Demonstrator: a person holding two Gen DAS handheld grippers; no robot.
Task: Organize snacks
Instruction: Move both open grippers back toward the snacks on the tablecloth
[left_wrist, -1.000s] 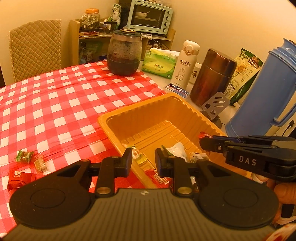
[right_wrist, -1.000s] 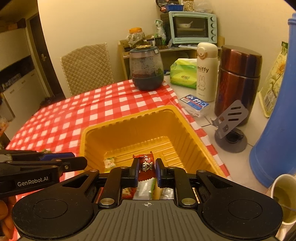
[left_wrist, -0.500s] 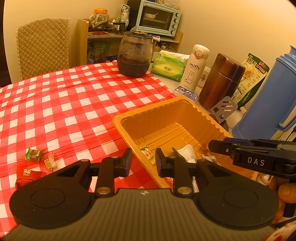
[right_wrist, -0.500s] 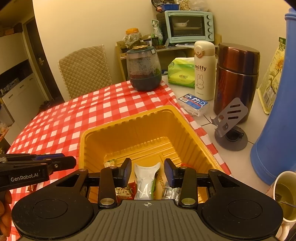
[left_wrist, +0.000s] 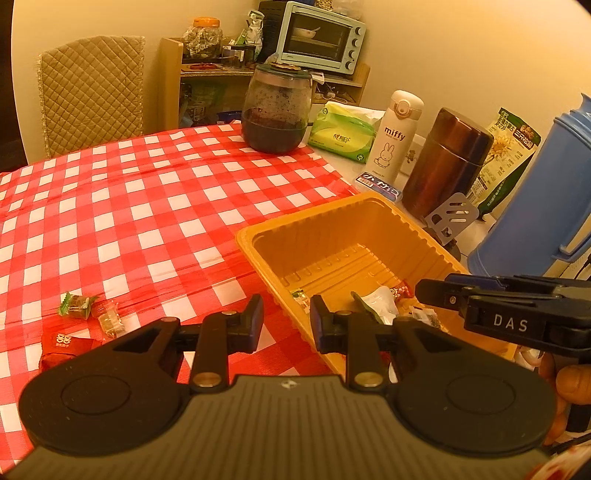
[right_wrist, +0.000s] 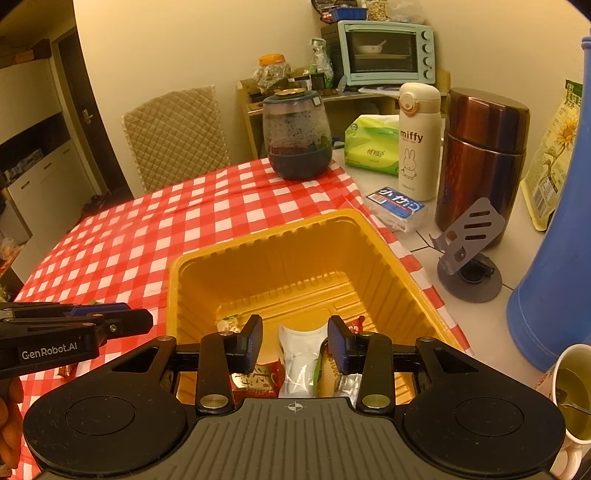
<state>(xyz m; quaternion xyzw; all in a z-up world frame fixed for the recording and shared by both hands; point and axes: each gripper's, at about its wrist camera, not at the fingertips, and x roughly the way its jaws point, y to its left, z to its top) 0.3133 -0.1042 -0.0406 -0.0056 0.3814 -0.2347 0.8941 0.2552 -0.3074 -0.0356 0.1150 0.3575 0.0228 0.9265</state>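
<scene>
A yellow tray (right_wrist: 266, 236) sits on the red checked tablecloth and holds several wrapped snacks. Among them are a white packet (right_wrist: 301, 354), a red packet (right_wrist: 256, 380) and a small red candy (right_wrist: 354, 325). My right gripper (right_wrist: 294, 328) hangs over the tray's near end, open, with nothing pressed between its pads. My left gripper (left_wrist: 286, 314) hovers by the tray's (left_wrist: 306, 216) left front corner, shut with a narrow gap and nothing in it. On the cloth to its left lie a green candy (left_wrist: 75, 304), a clear-wrapped candy (left_wrist: 110, 319) and a red packet (left_wrist: 64, 345).
Behind the tray stand a dark glass jar (left_wrist: 277, 114), a white miffy bottle (left_wrist: 395, 136), a brown thermos (left_wrist: 443, 162) and a grey phone stand (left_wrist: 452, 218). A tall blue jug (left_wrist: 546, 192) and a mug (right_wrist: 570, 391) crowd the right side. A padded chair (left_wrist: 92, 92) stands behind the table.
My right gripper's jaws have opened and let go of the red candy, which now lies in the tray. My left gripper has drifted slightly left.
</scene>
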